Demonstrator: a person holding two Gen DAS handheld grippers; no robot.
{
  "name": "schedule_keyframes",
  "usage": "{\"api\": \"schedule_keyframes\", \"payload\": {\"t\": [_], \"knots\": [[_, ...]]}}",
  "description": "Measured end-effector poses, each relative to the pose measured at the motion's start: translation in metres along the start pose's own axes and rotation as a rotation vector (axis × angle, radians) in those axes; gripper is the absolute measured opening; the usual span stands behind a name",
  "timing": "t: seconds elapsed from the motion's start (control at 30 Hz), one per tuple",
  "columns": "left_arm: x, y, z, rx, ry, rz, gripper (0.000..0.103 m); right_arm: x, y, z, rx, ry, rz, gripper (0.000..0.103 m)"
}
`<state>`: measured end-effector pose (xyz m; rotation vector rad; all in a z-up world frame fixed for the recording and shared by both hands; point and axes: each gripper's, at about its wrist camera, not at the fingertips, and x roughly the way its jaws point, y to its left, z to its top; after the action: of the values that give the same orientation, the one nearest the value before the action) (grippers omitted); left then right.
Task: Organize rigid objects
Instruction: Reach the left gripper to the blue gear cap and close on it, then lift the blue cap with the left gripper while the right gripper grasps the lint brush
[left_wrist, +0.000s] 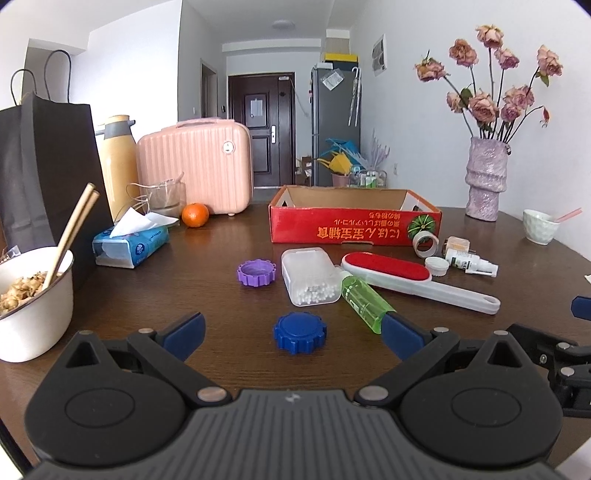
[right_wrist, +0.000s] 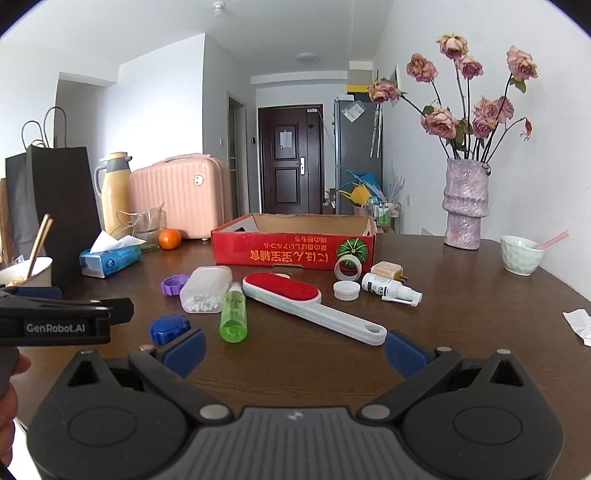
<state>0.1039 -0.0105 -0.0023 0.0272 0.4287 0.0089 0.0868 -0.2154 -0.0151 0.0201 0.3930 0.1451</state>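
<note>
An open red cardboard box (left_wrist: 347, 229) (right_wrist: 291, 251) stands at the middle back of the brown table. In front of it lie a blue cap (left_wrist: 299, 332) (right_wrist: 169, 328), a purple cap (left_wrist: 255, 272) (right_wrist: 173, 285), a clear swab box (left_wrist: 308, 275) (right_wrist: 207, 290), a green bottle (left_wrist: 364, 300) (right_wrist: 233, 316), a red lint brush (left_wrist: 410, 282) (right_wrist: 310, 306), a white cap (left_wrist: 436, 266) (right_wrist: 346, 290), a tape roll (left_wrist: 425, 244) (right_wrist: 348, 268) and a white spray bottle (left_wrist: 471, 261) (right_wrist: 388, 290). My left gripper (left_wrist: 293, 338) is open, the blue cap between its fingers. My right gripper (right_wrist: 295, 352) is open and empty, near the brush handle.
At the left stand a white bowl with chopsticks (left_wrist: 33, 306), a black paper bag (left_wrist: 44, 166), a tissue pack (left_wrist: 129, 245), an orange (left_wrist: 195, 215), a glass, a thermos and a pink case (left_wrist: 195, 166). A flower vase (left_wrist: 484, 177) and a small cup (left_wrist: 539, 226) stand at the right.
</note>
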Motion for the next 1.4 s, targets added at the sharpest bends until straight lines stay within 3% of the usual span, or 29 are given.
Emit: {"api": "schedule_keyframes", "payload": {"t": [0.83, 1.07, 1.27, 1.4], "knots": [[0.095, 0.0, 0.011, 0.002, 0.159, 0.012, 0.102, 0.089, -0.01, 0.025, 0.009, 0.089, 0.009, 0.103], [0.122, 0.002, 0.009, -0.025, 0.239, 0.011, 0.089, 0.11, -0.008, 0.025, -0.001, 0.117, 0.019, 0.103], [0.136, 0.001, 0.006, -0.034, 0.291, -0.005, 0.057, 0.118, -0.007, 0.024, -0.001, 0.134, 0.024, 0.103], [0.134, 0.003, 0.006, -0.043, 0.283, -0.016, 0.055, 0.12, -0.006, 0.023, -0.003, 0.14, 0.023, 0.103]]}}
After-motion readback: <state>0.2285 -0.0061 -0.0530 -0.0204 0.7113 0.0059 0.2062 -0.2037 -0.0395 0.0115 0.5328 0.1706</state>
